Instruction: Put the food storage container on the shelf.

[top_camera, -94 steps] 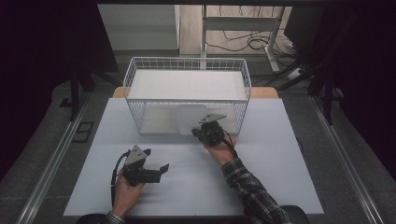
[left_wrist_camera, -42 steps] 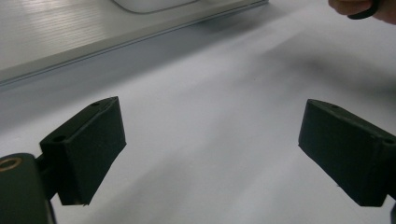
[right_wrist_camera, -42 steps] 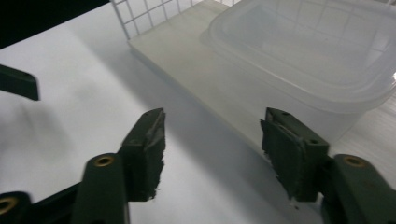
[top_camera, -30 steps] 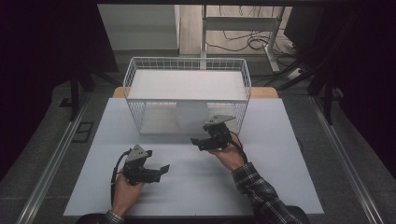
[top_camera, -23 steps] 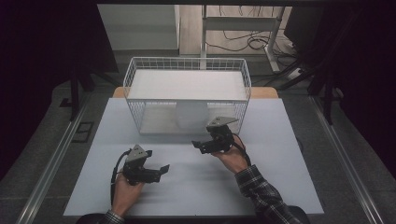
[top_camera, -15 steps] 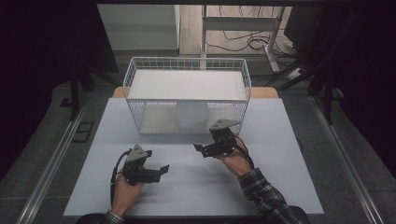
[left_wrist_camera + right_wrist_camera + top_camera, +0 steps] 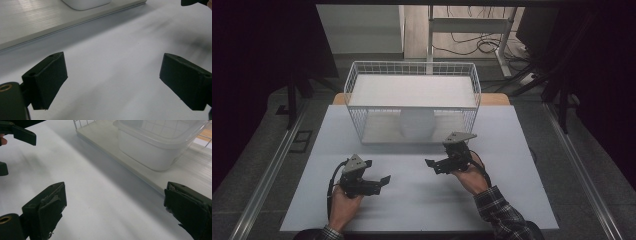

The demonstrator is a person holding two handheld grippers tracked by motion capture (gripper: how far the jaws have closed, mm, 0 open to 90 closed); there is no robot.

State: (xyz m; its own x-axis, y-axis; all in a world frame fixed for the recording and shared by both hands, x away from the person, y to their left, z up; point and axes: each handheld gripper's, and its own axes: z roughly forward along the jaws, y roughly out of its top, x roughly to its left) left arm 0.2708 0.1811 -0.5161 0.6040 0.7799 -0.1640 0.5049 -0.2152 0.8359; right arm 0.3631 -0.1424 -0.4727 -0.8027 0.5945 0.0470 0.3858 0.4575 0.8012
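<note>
A translucent white tub [image 7: 417,123] stands on the pale base board under the shelf of a white wire basket rack [image 7: 412,70]; the right gripper view shows the tub [image 7: 155,147] close ahead. My right gripper [image 7: 432,165] hovers over the table just in front of the rack. Its jaws have just been opening and are open [image 7: 115,207], with nothing between them. My left gripper [image 7: 384,180] rests low over the table at the front left, open and empty [image 7: 113,80]. The tub's bottom edge [image 7: 85,3] appears at the top of the left gripper view.
The white table top [image 7: 422,200] runs from the rack to the front edge. The rack's base board [image 7: 105,135] forms a low step at the table's back. Dark floor, metal rails and cables lie around the table.
The right gripper has drawn back from the tub under the rack, toward the front and slightly right. The left gripper has stayed where it was.
</note>
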